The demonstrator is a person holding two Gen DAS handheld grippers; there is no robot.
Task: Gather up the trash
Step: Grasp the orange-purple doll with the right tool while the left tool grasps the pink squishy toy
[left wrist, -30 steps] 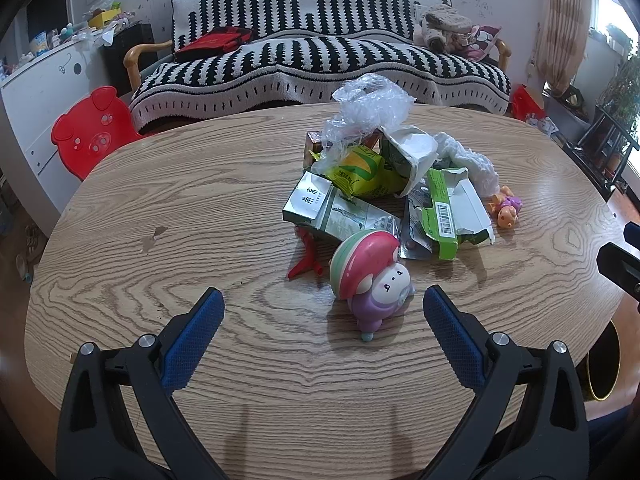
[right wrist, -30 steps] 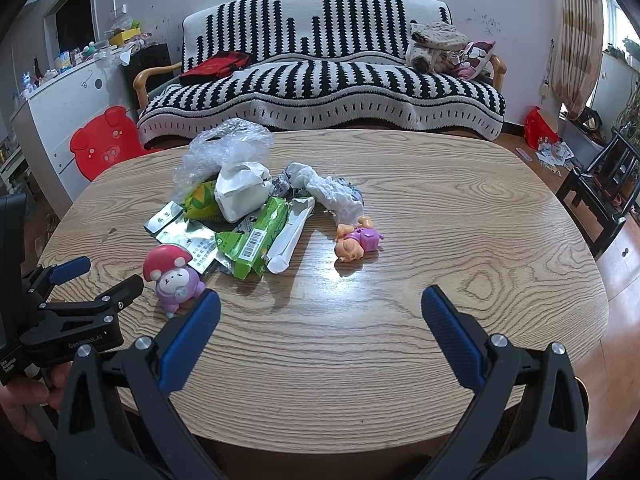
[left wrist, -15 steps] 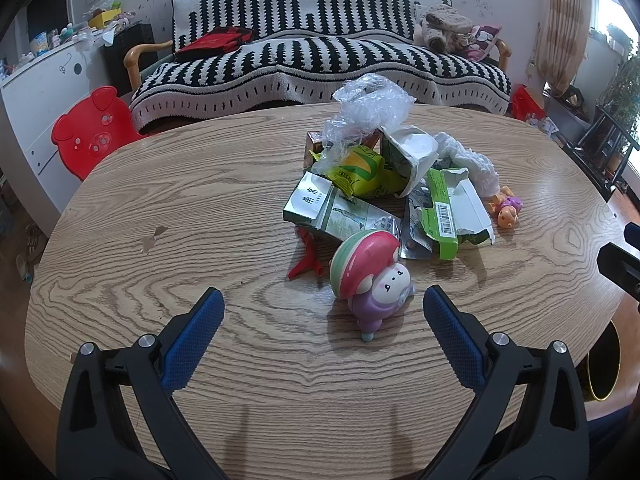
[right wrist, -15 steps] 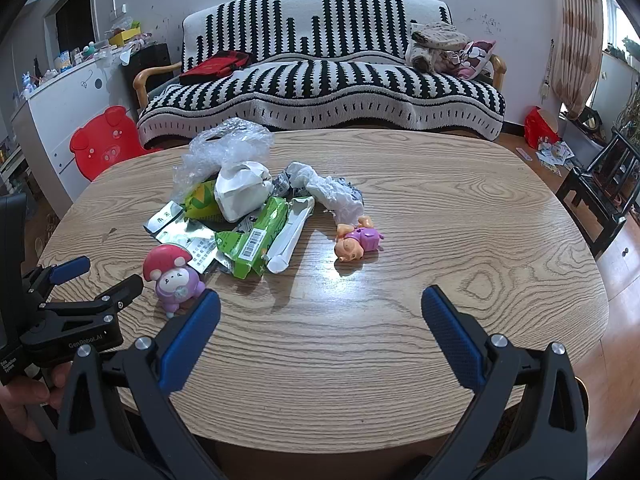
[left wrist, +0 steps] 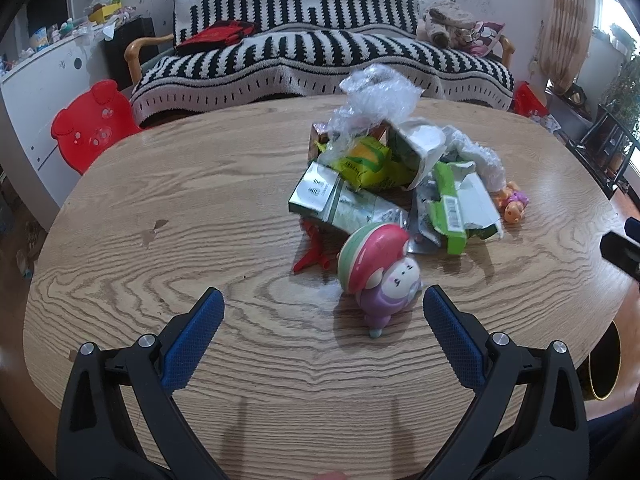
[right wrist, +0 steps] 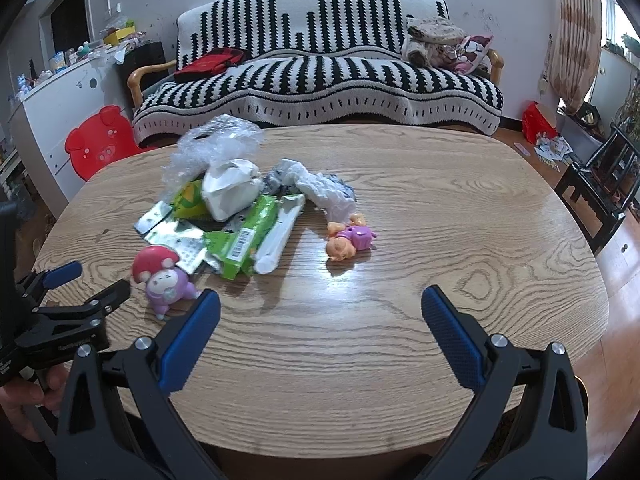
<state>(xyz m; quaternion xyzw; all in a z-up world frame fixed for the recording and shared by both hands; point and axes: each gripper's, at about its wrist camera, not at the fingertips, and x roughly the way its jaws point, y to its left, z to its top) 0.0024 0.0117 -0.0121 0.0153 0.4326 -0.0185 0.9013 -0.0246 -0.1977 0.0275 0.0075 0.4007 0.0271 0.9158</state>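
Now, claws: left claw (left wrist: 320, 310) and right claw (right wrist: 320, 308) are hanging spread, gripping nothing.
Trash: wrappers (left wrist: 396, 184) are lying mid-worktop (left wrist: 160, 208).
Risk: mushroom toy (left wrist: 378, 276) is blocking; a low sweep could topple it.

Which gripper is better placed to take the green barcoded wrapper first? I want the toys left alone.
Right, probably. The right gripper is open with bare table up to the green barcoded wrapper. The left gripper, also open, has the mushroom-capped purple toy standing between it and that wrapper.
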